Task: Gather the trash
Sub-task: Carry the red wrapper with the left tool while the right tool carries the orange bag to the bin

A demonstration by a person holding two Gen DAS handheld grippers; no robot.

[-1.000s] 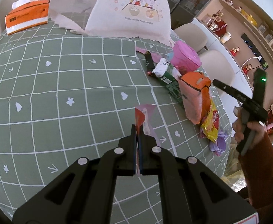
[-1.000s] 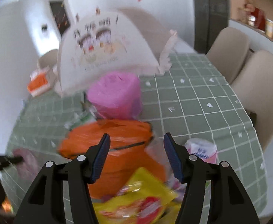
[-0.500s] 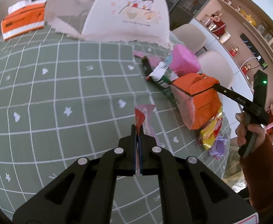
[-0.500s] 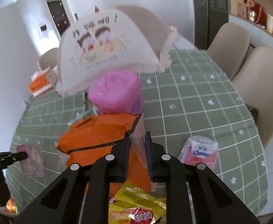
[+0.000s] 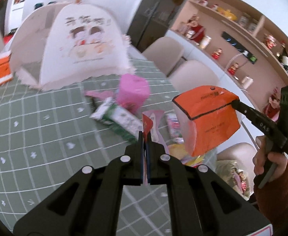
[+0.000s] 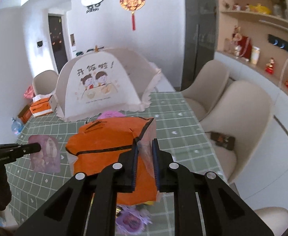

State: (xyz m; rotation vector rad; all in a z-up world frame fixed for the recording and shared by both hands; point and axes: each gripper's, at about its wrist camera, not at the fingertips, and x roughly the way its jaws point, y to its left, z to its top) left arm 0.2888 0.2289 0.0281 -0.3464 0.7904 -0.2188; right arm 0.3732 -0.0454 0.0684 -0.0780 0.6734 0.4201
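My left gripper [image 5: 145, 135] is shut on a thin pink and red wrapper [image 5: 152, 121], held up above the green checked table [image 5: 45, 137]. From the right wrist view the same wrapper [image 6: 45, 153] hangs from the left gripper [image 6: 38, 147] at the left edge. My right gripper [image 6: 145, 146] is shut on a fold of a crumpled orange plastic bag [image 6: 104, 139], lifted clear of the table. In the left wrist view that orange bag [image 5: 207, 118] hangs from the right gripper [image 5: 235, 103], which a hand [image 5: 262, 163] in a rust sleeve holds.
On the table lie a pink roll [image 5: 133, 90], a green and white pack [image 5: 120, 120], a small tissue pack [image 5: 173, 125] and a purple wrapper [image 6: 132, 219]. A mesh food cover [image 6: 96, 84] and an orange tissue box [image 6: 42, 106] stand behind. Beige chairs [image 6: 240, 116] line the right side.
The right gripper's jaws came together on the orange bag and lifted it off the pile. The left gripper rose with the wrapper, and the table sank lower in both views.
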